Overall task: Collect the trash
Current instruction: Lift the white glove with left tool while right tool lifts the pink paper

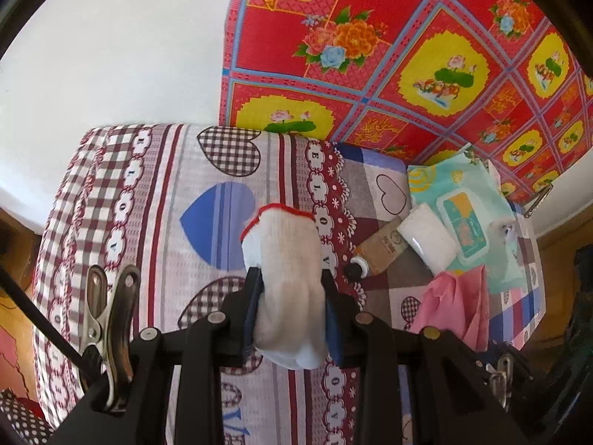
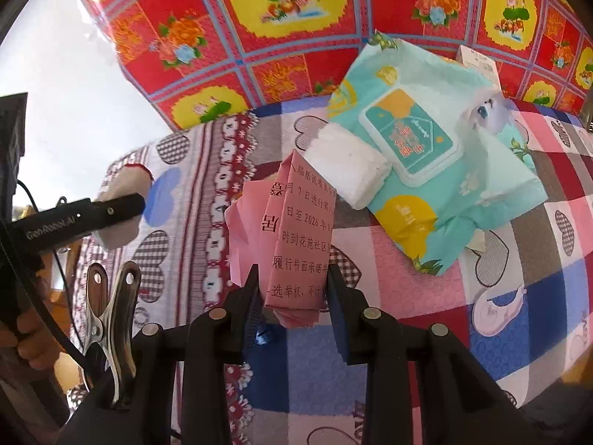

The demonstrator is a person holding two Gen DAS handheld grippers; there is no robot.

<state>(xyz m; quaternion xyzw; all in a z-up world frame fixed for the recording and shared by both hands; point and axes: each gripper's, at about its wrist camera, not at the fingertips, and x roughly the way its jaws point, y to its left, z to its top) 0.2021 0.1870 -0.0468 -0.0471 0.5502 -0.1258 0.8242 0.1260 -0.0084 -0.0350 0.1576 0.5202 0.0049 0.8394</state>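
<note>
A white knit glove [image 1: 285, 259] with a red cuff is pinched between the pads of my left gripper [image 1: 291, 278], which is shut on it above the heart-patterned sheet [image 1: 166, 193]. The right wrist view shows that same glove [image 2: 126, 185] and one left finger [image 2: 111, 209] at the far left. My right gripper [image 2: 291, 278] is shut on a folded pink paper [image 2: 296, 230] printed with dark text, held upright above the sheet [image 2: 426, 289]. From the left wrist view the pink paper [image 1: 456, 304] appears at the lower right.
On the sheet lie a teal wet-wipes pack [image 2: 426, 148] [image 1: 470, 222], a white tissue packet [image 2: 348, 163] [image 1: 426, 241], a beige tube with a black cap [image 1: 378, 252] and a small crumpled wrapper [image 2: 485, 111]. A red floral cloth [image 1: 407, 55] rises behind. A white wall [image 1: 111, 55] stands left.
</note>
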